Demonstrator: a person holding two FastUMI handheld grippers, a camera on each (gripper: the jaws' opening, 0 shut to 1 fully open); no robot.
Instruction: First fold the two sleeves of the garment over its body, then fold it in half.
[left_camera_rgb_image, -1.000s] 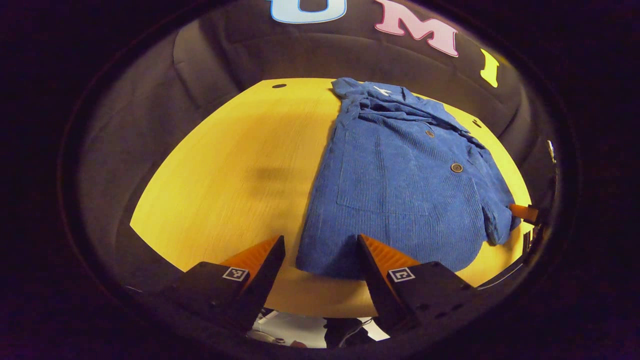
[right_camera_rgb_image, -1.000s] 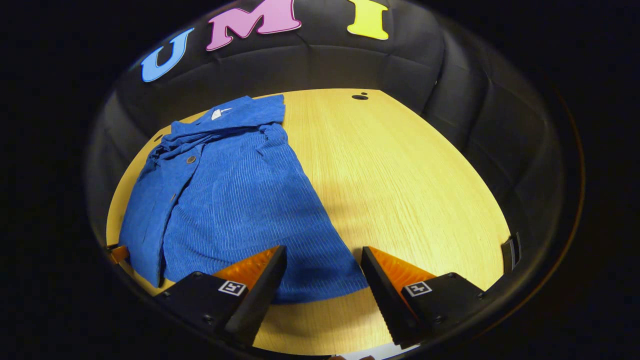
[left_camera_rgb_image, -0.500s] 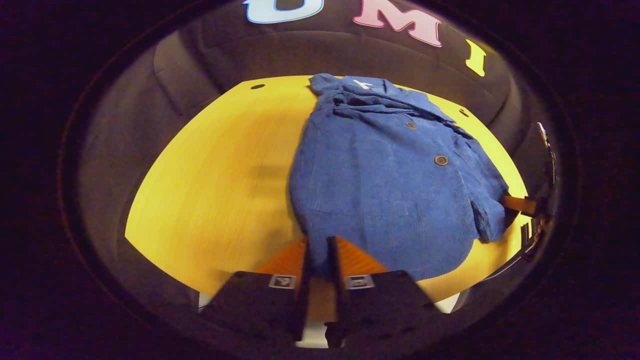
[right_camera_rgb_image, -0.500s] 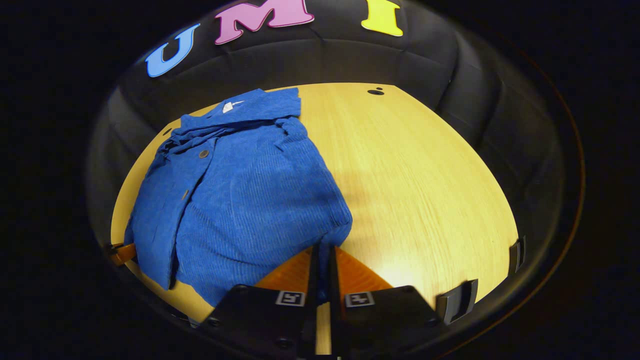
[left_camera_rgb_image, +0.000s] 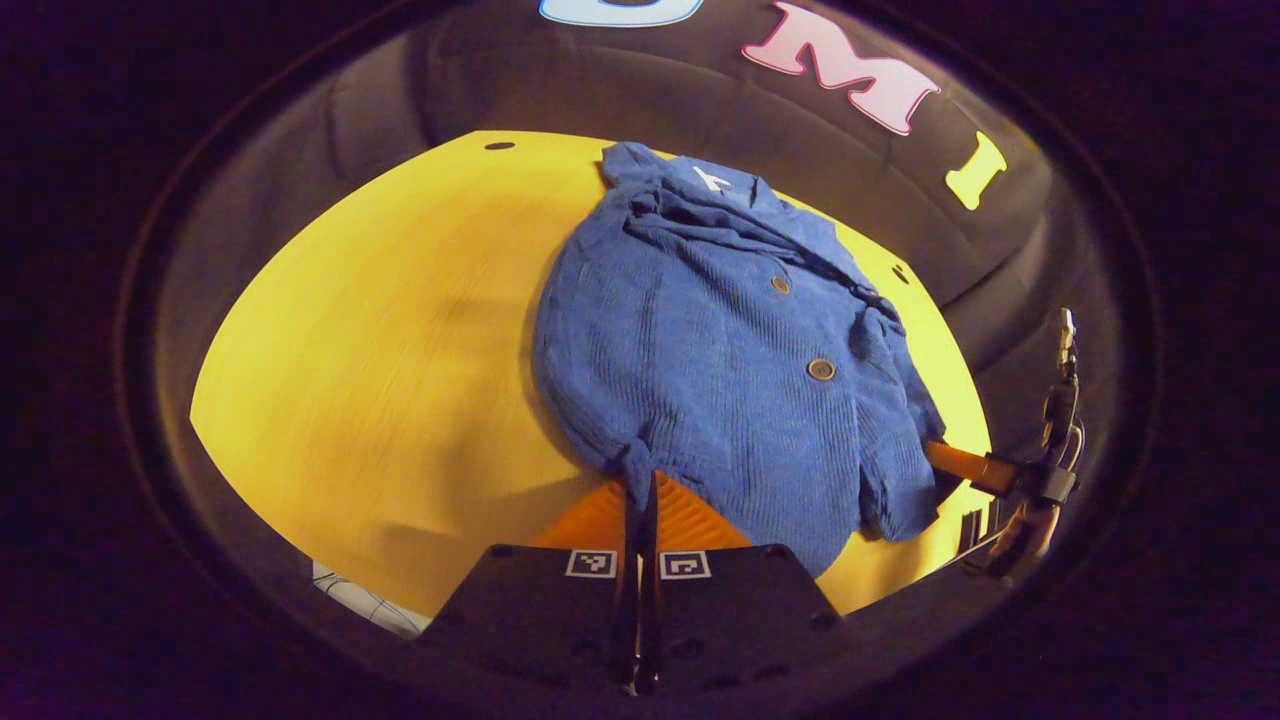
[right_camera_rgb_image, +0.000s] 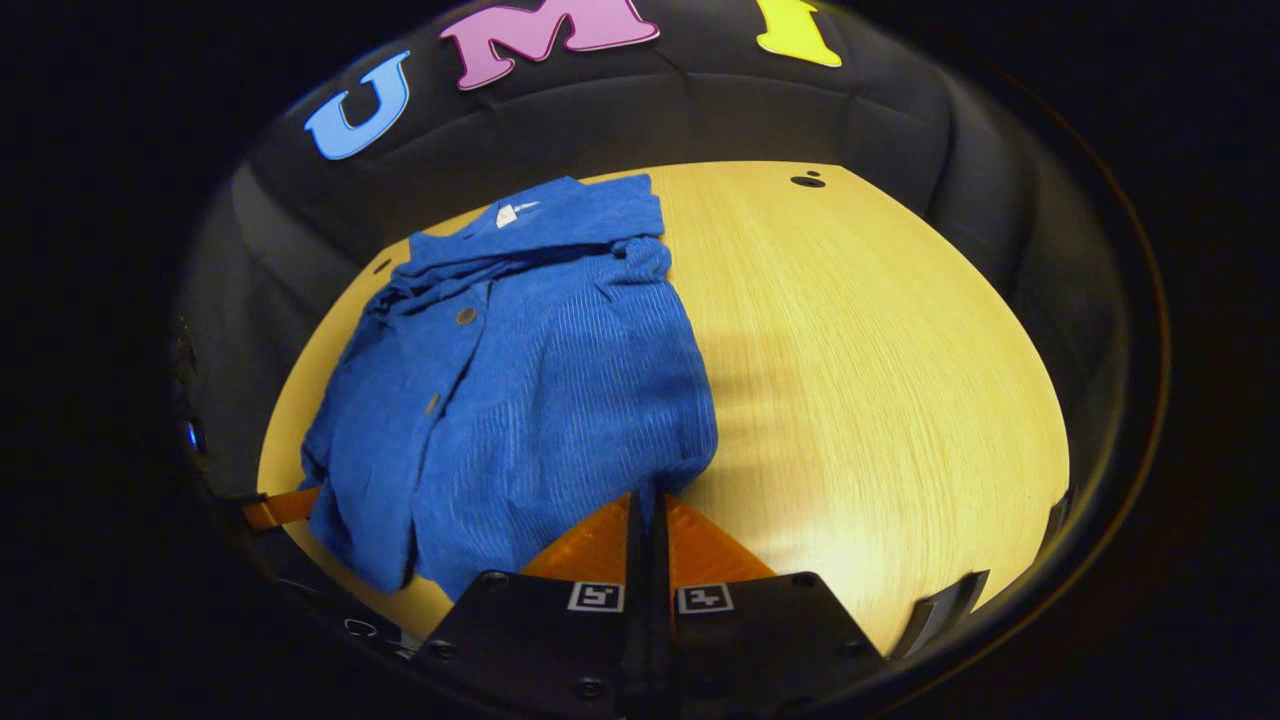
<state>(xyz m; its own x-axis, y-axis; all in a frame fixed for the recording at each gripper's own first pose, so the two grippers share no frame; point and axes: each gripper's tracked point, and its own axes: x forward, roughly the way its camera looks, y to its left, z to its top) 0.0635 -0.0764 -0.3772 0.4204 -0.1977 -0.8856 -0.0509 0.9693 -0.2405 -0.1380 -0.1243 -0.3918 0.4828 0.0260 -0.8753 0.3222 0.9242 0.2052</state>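
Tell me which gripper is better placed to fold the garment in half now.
Neither alone: the left gripper and right gripper are each shut on a near hem corner of the blue garment, so both should probably carry the hem toward the collar.

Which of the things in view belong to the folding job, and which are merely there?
Part of the job:
blue garment
left gripper, shut on its hem
right gripper, shut on its hem

Merely there:
wooden table

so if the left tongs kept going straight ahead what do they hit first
The blue corduroy shirt itself: the left tongs are shut on its near hem, and its body lies straight ahead on the yellow wooden table.
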